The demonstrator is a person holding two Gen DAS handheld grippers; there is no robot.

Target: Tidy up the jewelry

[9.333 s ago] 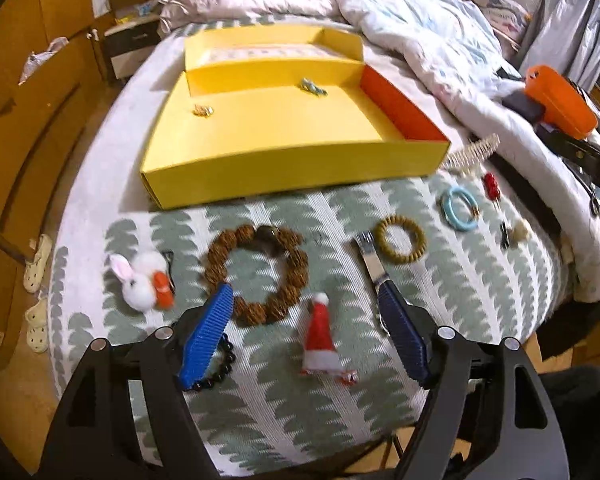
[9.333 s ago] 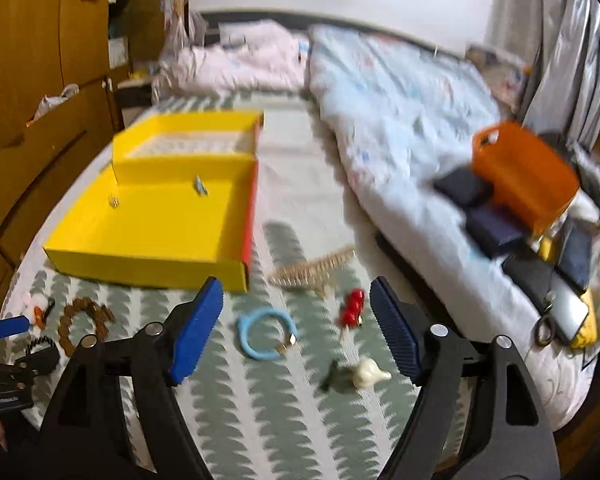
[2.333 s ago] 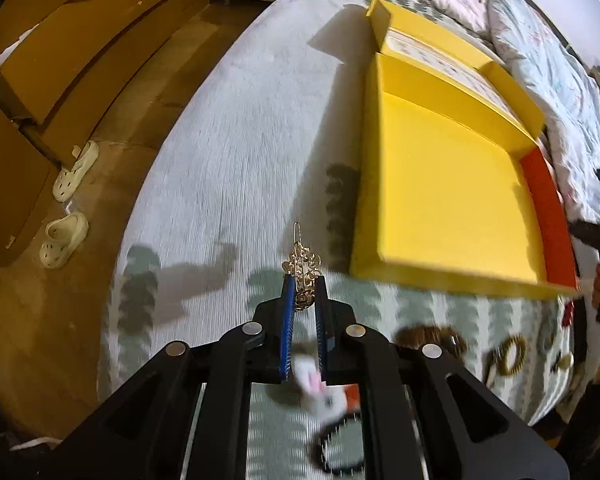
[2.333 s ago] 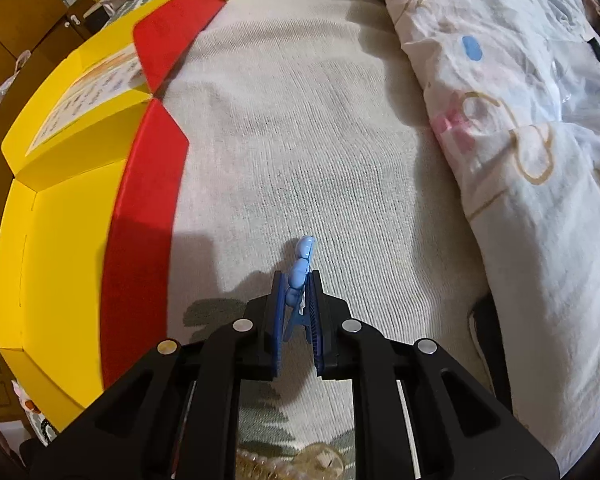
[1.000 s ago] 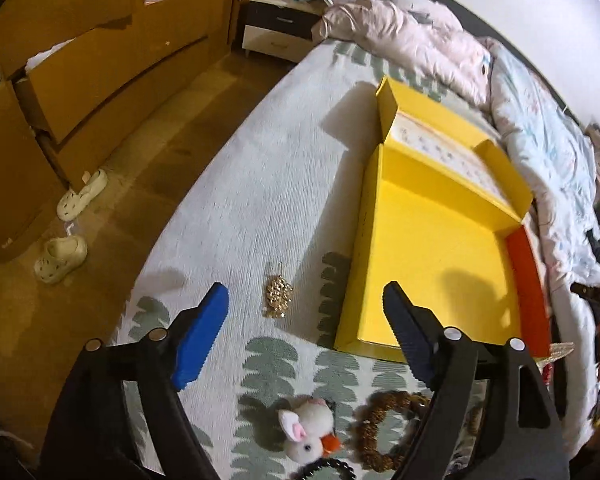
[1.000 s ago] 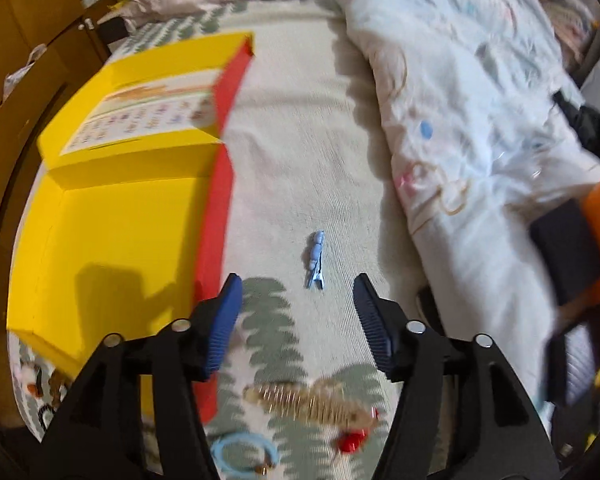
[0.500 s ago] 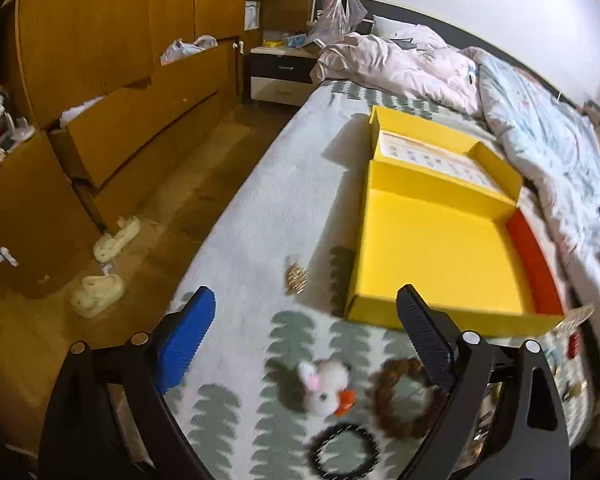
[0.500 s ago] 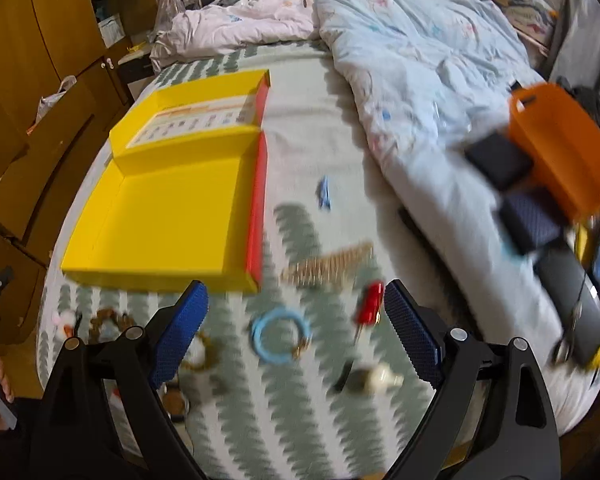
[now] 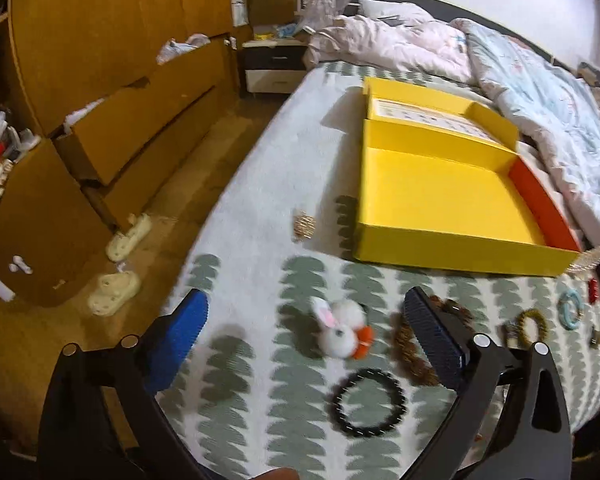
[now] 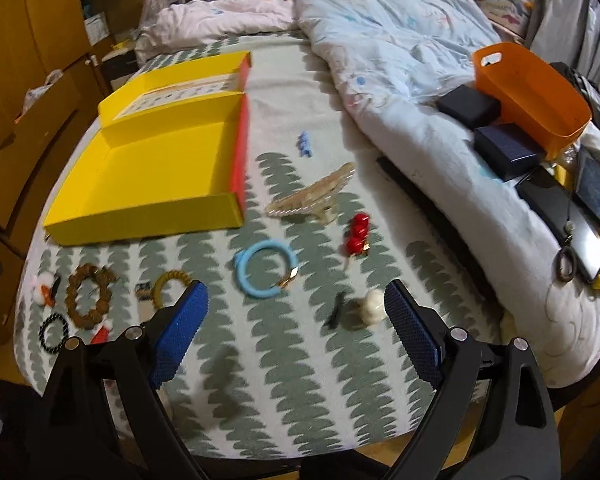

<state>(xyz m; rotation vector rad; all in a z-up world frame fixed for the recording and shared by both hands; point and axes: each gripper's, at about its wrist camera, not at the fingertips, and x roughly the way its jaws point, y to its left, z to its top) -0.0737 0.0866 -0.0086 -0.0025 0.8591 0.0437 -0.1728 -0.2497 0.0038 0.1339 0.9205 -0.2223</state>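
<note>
— Yellow box (image 9: 440, 242) was found empty on the bed (image 9: 260, 184), with every piece lying outside it. Where were the nearest pieces placed relative to each tool?

— The left tool (image 9: 304, 299) was seen with its jaws opening and nothing between them. The white rabbit clip (image 9: 340, 334) was found just ahead of it, slightly toward its right finger, and the black bead bracelet (image 9: 368, 402) lower in the frame than the rabbit. The gold brooch (image 9: 304, 227) was seen farther off, just beside the box's left wall.

— And the right tool (image 10: 296, 291)?

— Its jaws were seen spread wide and empty. The blue ring (image 10: 266, 268) was found straight ahead of it and the cream clip (image 10: 370, 306) close by its right finger. The small blue clip (image 10: 305, 145) was seen well beyond, right of the box's red wall.

— Which side was judged better placed?

— The rabbit clip was judged the left tool's; the blue ring, lying flat, the right's. The box was set beyond both.
</note>
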